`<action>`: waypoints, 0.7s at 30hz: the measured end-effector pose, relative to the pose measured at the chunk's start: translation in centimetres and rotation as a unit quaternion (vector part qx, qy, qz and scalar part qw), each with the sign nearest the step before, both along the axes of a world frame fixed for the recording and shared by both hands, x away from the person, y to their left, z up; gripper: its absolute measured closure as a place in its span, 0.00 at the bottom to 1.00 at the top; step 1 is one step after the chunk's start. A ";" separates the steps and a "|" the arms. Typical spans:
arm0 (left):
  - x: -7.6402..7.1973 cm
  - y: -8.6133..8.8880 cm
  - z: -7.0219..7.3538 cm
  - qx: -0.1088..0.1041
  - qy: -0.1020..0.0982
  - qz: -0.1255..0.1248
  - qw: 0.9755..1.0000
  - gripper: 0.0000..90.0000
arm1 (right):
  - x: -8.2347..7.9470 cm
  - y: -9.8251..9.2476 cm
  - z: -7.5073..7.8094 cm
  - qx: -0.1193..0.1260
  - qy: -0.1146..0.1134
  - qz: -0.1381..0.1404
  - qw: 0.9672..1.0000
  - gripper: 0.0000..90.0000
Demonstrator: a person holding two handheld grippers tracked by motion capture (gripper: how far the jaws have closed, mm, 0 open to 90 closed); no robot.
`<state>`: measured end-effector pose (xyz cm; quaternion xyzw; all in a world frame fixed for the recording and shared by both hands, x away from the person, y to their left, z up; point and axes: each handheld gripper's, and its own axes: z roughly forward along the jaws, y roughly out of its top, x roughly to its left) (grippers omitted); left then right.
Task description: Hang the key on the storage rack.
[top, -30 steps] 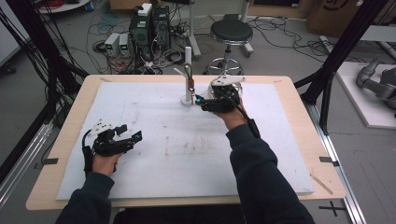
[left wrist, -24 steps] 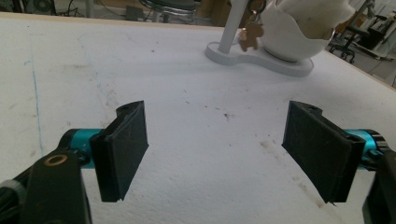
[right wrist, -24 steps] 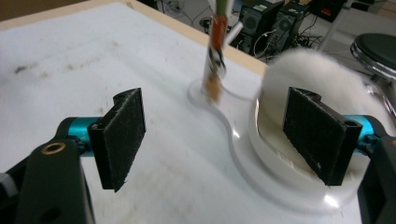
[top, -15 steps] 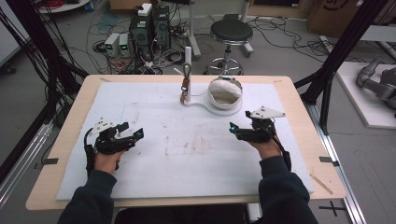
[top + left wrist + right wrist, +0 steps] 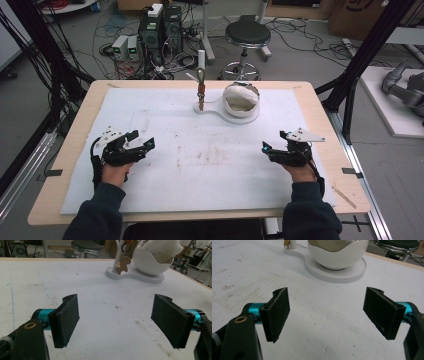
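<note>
At lower left of the high view the left hand-held gripper [image 5: 142,145] rested on the bench [image 5: 70,150], jaws spread and empty. At upper centre stood the keyring post [image 5: 201,85] with its teddy charm [image 5: 123,263], joined to the egg-shaped bowl [image 5: 241,100]. At lower right the right hand-held gripper [image 5: 267,149], jaws spread and empty, lay nearer the bowl, which sat up and leftward from it.

A wooden table [image 5: 320,107] carries a white, stained sheet [image 5: 210,150] that covers nearly all of its top. Toward twelve o'clock on the sheet stands a white stand [image 5: 220,112], with a cracked-egg-shaped bowl [image 5: 241,98] on its round base and a small post [image 5: 201,75] at the bowl's nine o'clock.
</note>
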<state>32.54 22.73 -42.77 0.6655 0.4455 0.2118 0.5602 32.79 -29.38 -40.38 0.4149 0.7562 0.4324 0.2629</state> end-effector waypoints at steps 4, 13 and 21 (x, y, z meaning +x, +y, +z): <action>-0.3 -0.3 0.1 0.002 -0.002 -0.002 1.000 0.24 | -0.5 -0.7 0.0 0.004 -0.001 -0.006 1.000 0.24; -0.5 -0.5 0.2 0.003 -0.005 -0.004 1.000 0.24 | -0.5 -1.4 -0.1 0.010 -0.001 -0.017 1.000 0.24; -0.4 -0.8 0.2 0.005 -0.007 -0.012 1.000 0.24 | -0.8 -1.8 -0.2 0.002 -0.001 -0.023 1.000 0.24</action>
